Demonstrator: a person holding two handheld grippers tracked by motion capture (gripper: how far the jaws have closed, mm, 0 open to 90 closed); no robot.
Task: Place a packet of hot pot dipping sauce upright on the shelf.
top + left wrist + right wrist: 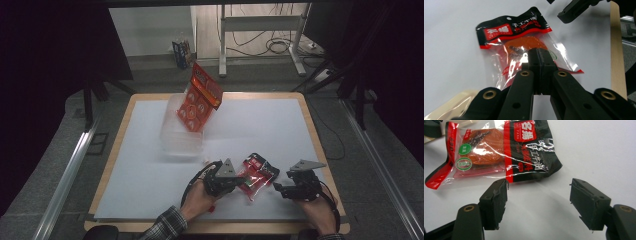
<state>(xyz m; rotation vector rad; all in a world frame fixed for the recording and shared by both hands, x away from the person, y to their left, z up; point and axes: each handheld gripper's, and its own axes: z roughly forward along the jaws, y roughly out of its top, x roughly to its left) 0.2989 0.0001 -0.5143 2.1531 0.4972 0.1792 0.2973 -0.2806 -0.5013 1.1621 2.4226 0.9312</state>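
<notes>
A red-and-black snack packet (pixel 259 170) with a clear window lies on the white mat near the table's front, between my two grippers. My left gripper (pixel 242 180) has its jaws pressed together on the packet's clear lower edge; in the left gripper view the shut tips (pixel 539 56) sit over the packet (pixel 514 32). My right gripper (pixel 277 187) stands open just right of the packet. In the right gripper view its jaws (pixel 539 185) are wide apart with bare mat between them, and the packet's black end (pixel 531 152) lies just beyond the left jaw.
A clear plastic container (pixel 175 135) stands at the back left of the mat with a large orange-red packet (pixel 200 97) leaning out of it. The table's wooden edge (pixel 320 145) runs close on the right. A person's hands and a plaid sleeve come in from the bottom.
</notes>
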